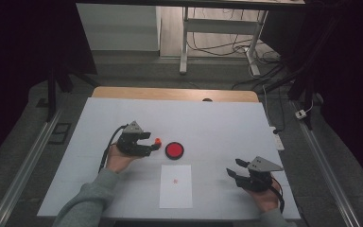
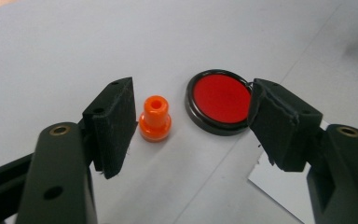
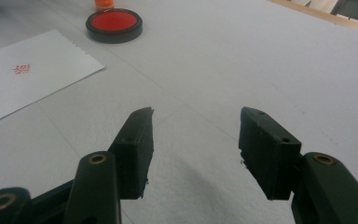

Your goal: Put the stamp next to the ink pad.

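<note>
Two black foam-padded jaws of the left gripper [image 2: 191,121] stand wide apart close to the lens, bracketing a small orange stamp [image 2: 154,119] that sits upright on the white table cover [image 2: 51,56], its handle up. The stamp rests just beside one pad, untouched by the other, so nothing is clamped; the spread looks like the stance for taking or letting go of the stamp. Just beside it lies a round red ink pad [image 2: 220,100] in a dark metal rim, partly overlapped by the other jaw. In the high view the stamp [image 1: 157,141] stands between the left gripper [image 1: 152,142] and the ink pad [image 1: 174,150], kept near the pad so that inking needs little travel. Near the person, a white paper sheet [image 1: 176,187] carries one small red imprint [image 3: 22,69], suggesting a stamping already made. The right gripper [image 1: 232,168], jaws likewise wide and empty, rests well apart at the sheet's right, clear of the work.
</note>
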